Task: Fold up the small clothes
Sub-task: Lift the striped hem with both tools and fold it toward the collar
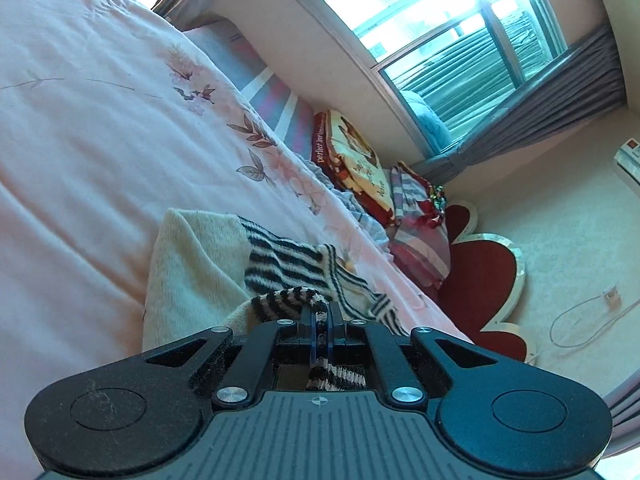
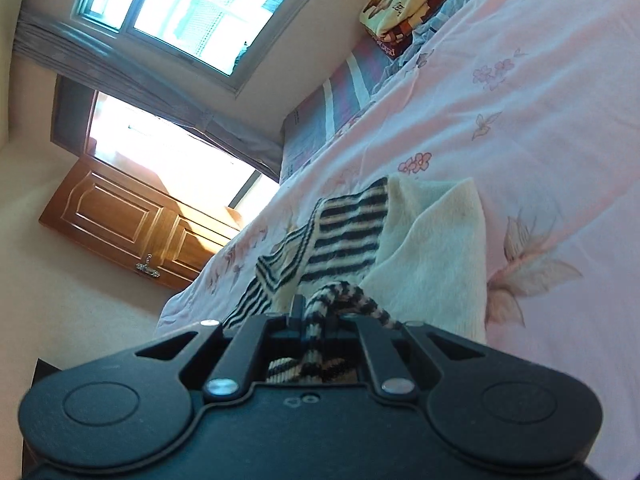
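Sweater [image 1: 200, 264], cream with black stripes, lies partly doubled on the pink bed [image 1: 80, 140], its striped edge clamped in both the left tool [image 1: 320, 320] and right tool [image 2: 316, 312], mid-fold; next, that edge probably needs carrying across evenly.

I see a bed covered by a pink floral quilt [image 1: 100, 128], with a striped sheet [image 1: 276, 100] showing along its far edge. A red and yellow printed blanket [image 1: 356, 160] lies folded by a striped pillow [image 1: 420, 240]. A red flower-shaped rug [image 1: 484, 280] sits on the pale floor under a window [image 1: 460, 40] with grey curtains [image 1: 560, 112]. From my right camera, a wooden door [image 2: 132, 220] stands open
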Demonstrator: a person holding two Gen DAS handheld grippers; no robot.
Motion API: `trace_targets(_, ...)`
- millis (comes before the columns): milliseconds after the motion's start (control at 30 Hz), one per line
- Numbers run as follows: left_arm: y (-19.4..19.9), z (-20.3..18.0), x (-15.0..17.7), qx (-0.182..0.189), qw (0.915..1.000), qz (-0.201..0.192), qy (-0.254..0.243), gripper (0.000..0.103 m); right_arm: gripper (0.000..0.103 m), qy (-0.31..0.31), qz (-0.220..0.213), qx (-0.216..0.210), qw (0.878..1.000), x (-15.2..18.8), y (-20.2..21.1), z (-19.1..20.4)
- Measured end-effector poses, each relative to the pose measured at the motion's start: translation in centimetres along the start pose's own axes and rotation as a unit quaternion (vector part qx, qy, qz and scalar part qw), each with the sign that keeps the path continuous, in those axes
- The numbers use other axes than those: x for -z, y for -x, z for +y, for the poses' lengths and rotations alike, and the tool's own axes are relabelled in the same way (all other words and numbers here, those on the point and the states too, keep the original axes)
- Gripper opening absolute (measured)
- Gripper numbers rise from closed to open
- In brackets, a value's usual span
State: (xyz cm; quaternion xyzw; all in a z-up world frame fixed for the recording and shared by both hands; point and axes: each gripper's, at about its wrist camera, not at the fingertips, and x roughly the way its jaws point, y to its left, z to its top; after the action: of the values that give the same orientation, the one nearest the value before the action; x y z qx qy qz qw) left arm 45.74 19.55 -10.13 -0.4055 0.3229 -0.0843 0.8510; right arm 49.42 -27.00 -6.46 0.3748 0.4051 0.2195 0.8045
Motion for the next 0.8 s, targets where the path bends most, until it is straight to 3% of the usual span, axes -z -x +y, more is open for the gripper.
trace_targets(100,-3.1,0.8,-1.1,-0.020,0.9997,0.009,0.010,0.005,0.009,-0.033,0.017,0.000,0.999,-2.1,-3.4,-1.9)
trace_targets(133,-3.9,1.2,-1.3,-0.020,0.9996,0.010,0.018,0.005,0.014,-0.037,0.013,0.004,0.999,-2.6,-4.1,-2.4)
trace_targets(200,-5.1,1.7,-1.7,-0.018,0.9991,0.004,0.037,0.005,0.016,-0.044,-0.008,-0.009,0.999,-3.4,-5.0,-3.1)
trace_targets(333,-6.9,2.7,-1.8,0.005,0.9976,-0.009,0.069,0.005,0.032,-0.052,-0.039,-0.026,0.998,-4.4,-5.4,-3.9)
trace_targets(400,-7.5,3.1,-1.7,0.007,0.9974,-0.016,0.070,0.008,0.033,-0.042,-0.041,-0.026,0.998,-4.5,-5.6,-4.0)
trace_targets(500,-7.4,3.2,-1.5,0.013,0.9976,-0.028,0.062,0.028,0.034,-0.017,-0.037,-0.023,0.999,-4.4,-5.6,-3.4)
trace_targets(567,-6.9,2.9,-1.6,0.019,0.9975,-0.045,0.051,0.056,0.037,-0.013,-0.041,-0.030,0.999,-4.5,-5.5,-3.4)
trace_targets(633,-6.3,2.4,-2.0,0.017,0.9970,-0.067,0.037,0.071,0.037,-0.015,-0.046,-0.034,0.998,-4.7,-5.4,-3.6)
trace_targets(800,-5.9,-0.3,-2.5,-0.055,0.9935,-0.050,-0.087,0.071,0.046,0.013,-0.052,-0.035,0.998,-4.8,-4.6,-2.5)
